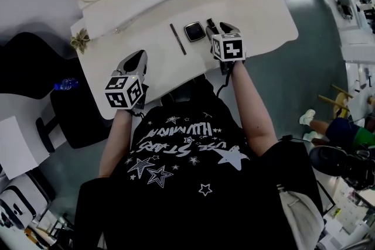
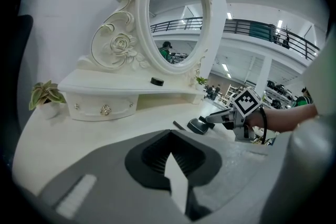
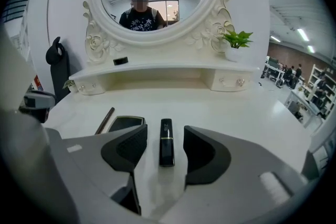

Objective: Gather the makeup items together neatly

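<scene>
Your left gripper hangs by the vanity front edge, jaws closed on nothing, probably just parked out of the way. Mid-table, the pencil, compact and lipstick lie side by side, already looking grouped. Your right gripper straddles the lipstick with its jaws partway open and the pads clear of it, so the lipstick is lying free on the table.

Head cam looks steeply down from overhead onto the white dressing table, far edge at 12 o'clock. Left gripper cam sits low over the tabletop facing the oval mirror, with the right gripper at 3 o'clock; right gripper cam sits close above the table, square to the mirror. All three share the compact and, I think, the pencil, just a sliver in the left view.
</scene>
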The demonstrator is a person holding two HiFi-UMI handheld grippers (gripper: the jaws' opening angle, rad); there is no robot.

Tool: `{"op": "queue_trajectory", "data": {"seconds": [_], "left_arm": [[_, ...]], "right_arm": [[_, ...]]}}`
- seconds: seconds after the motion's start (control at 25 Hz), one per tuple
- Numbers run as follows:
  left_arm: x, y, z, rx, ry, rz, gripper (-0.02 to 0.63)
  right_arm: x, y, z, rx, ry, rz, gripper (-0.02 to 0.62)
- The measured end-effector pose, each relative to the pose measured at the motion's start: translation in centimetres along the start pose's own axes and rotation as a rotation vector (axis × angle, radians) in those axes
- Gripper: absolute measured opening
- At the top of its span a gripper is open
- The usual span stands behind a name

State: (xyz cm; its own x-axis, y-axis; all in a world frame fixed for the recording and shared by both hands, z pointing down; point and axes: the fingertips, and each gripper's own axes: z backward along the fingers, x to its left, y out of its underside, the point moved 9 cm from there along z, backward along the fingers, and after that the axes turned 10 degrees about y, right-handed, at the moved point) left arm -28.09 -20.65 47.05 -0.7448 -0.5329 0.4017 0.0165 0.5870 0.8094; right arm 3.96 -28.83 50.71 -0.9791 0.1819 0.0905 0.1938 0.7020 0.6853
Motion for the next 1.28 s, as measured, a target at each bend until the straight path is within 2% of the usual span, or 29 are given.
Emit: {"op": "queue_trajectory", "data": {"seconds": [0.2,0.44,0.8,1.0,1.28], "left_arm": [[0.5,-0.5,0.6,-0.034,-0.015,0.01,0.002],[1.7,-0.8,1.7,-0.084,-0.051,0.039,0.002],[4.3,-1.3,4.5,-0.15,-0.131,0.065,0.002],[5.4,-1.4,5.4,-0.167,-0.154,0.085,0.002],[6.6,-1.3,6.2,-0.195,-0.165,0.107,0.002]], "right_arm": [[1.3,-3.7,1.4,-0.076,-0.048,-0.009,0.331],[4.2,-8.7,2.1,-0.175,-0.16,0.001,0.396],[11.0,-15.3,0.4,-0.203,-0.267,0.118,0.394],[13.6,-17.0,-2.0,-0.163,-0.269,0.173,0.396],[14.9,-18.4,-4.5,-0.114,-0.214,0.192,0.37]]}}
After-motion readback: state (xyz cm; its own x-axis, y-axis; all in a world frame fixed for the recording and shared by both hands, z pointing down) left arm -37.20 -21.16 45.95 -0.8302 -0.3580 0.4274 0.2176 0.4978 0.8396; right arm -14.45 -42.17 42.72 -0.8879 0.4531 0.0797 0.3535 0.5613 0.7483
